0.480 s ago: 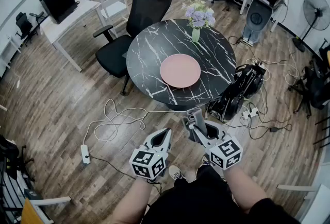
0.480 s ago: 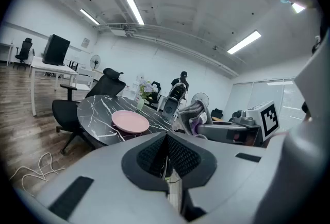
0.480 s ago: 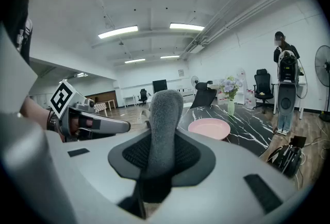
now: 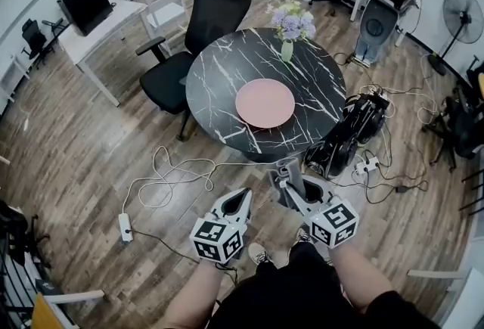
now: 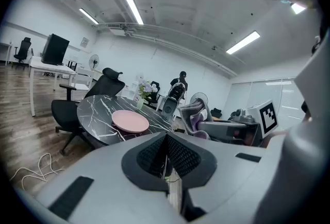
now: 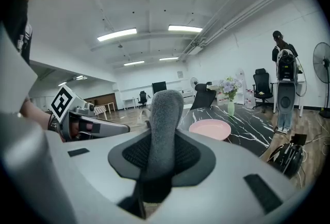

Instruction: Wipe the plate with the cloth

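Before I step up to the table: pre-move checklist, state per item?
1. Cloth in grip: the right gripper is shut on the grey cloth. Ok.
2. Spare hand free: the left gripper is shut, with nothing between its fingers. Ok.
3. Target clear: the pink plate lies bare on the round table. Ok.
4. Vase clearance: the vase stands behind the plate, apart from it. Ok.
5. Reach: both grippers are over the floor, short of the table. Not ok.
6. Footing: a white cable loops on the floor ahead, to the left. Not ok, so mind it.
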Action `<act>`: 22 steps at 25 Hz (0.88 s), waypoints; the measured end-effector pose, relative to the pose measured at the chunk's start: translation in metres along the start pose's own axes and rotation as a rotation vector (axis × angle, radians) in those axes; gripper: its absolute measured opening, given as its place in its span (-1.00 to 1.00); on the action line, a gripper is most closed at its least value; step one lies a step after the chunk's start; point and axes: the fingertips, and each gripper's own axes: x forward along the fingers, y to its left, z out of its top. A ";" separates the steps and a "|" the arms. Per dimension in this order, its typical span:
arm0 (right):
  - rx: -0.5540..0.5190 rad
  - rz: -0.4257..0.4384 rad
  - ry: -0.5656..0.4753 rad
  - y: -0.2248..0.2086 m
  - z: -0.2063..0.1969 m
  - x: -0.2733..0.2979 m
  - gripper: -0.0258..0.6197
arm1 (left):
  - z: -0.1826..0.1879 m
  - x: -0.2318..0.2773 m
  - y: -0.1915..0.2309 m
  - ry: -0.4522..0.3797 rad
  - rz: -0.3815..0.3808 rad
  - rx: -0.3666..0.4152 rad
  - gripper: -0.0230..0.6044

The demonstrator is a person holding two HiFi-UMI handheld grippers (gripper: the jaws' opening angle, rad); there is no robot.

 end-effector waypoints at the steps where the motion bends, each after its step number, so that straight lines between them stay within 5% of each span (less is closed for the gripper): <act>1: -0.001 -0.001 -0.002 0.000 0.001 0.000 -0.59 | 0.000 0.000 0.001 0.001 -0.002 0.002 -0.87; 22: 0.003 0.082 0.004 -0.061 0.028 0.063 -0.59 | 0.025 0.056 0.037 -0.009 0.090 -0.038 -0.87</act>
